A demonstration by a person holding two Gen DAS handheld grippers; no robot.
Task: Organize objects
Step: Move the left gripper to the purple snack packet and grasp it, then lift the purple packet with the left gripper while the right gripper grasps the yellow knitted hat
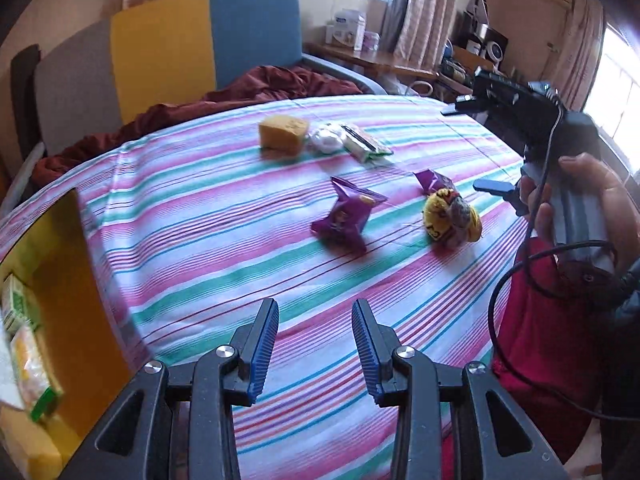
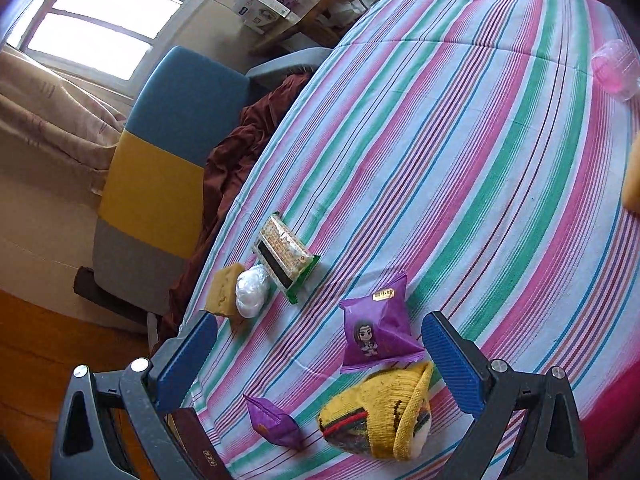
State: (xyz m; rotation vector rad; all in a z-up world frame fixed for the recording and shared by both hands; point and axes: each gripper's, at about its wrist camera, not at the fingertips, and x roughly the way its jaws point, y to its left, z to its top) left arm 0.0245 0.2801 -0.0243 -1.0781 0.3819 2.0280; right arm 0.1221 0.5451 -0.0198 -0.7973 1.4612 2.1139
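Note:
On the striped bedsheet (image 1: pixel 192 208) lie a purple snack packet (image 1: pixel 348 216) (image 2: pixel 378 334), a smaller purple packet (image 1: pixel 434 180) (image 2: pixel 274 426) and a yellow knitted sock bundle (image 1: pixel 452 220) (image 2: pixel 380 416). Farther off are a yellow sponge (image 1: pixel 284 132) (image 2: pixel 224 290), a white plastic ball (image 1: pixel 328 138) (image 2: pixel 251 290) and a green-edged snack packet (image 1: pixel 366 144) (image 2: pixel 286 256). My left gripper (image 1: pixel 316 312) hovers open and empty over the sheet, short of the purple packet. My right gripper (image 2: pixel 320 320) is wide open above the purple packet and sock bundle, touching neither; a hand (image 1: pixel 580 184) holds it.
A yellow box (image 1: pixel 68 280) with packets inside stands at the left. A blue, yellow and grey chair (image 1: pixel 200 40) and a maroon blanket (image 1: pixel 272 84) lie beyond the bed. A pink clear container (image 2: pixel 616 68) rests far across the sheet. A cluttered desk (image 1: pixel 380 60) is behind.

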